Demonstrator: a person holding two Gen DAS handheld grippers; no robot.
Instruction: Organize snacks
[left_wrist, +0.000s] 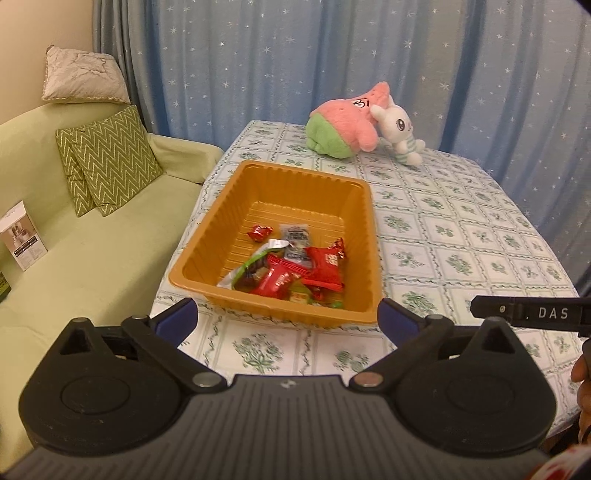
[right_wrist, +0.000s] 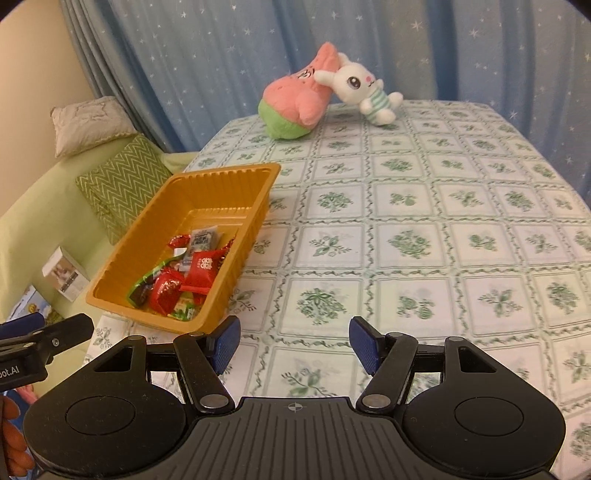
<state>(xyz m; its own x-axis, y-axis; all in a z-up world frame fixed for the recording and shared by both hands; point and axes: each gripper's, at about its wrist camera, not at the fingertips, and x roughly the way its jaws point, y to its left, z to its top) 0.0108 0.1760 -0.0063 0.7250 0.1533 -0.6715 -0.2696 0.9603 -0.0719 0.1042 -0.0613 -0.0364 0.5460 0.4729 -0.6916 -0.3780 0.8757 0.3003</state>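
A: Claws?
B: Left claw spread wide, nothing in it, just short of tray. Right claw spread too, over bare tabletop.
A: Snacks?
B: Snack packets piled in tray's near end, tabletop's left edge.

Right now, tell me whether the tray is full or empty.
Partly full: snack packets cover the near half of the orange tray; its far floor is bare.
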